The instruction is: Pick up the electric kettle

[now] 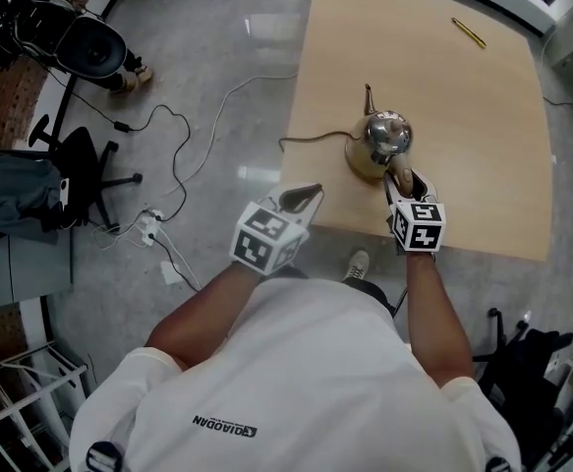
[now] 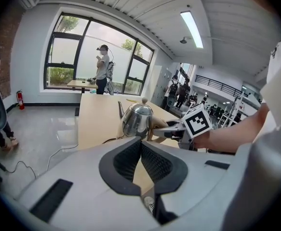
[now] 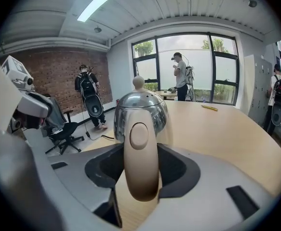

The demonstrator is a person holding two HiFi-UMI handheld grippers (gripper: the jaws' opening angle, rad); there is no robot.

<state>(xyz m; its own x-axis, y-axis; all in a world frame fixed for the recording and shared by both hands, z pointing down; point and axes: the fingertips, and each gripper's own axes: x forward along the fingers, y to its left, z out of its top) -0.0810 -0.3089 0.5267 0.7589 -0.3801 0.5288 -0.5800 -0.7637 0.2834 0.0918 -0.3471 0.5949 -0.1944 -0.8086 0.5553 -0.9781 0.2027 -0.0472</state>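
Observation:
A shiny steel electric kettle with a beige base and handle stands near the front edge of the wooden table. My right gripper is open, and its jaws stand on either side of the beige handle with dark gaps showing beside it. In the right gripper view the kettle fills the middle, right in front of the right gripper. My left gripper is shut and empty, at the table's front left corner. From the left gripper the kettle is seen ahead.
The kettle's cord runs left off the table to floor cables and a power strip. A yellow pen lies at the far side. An office chair stands at the left. A person stands by the windows.

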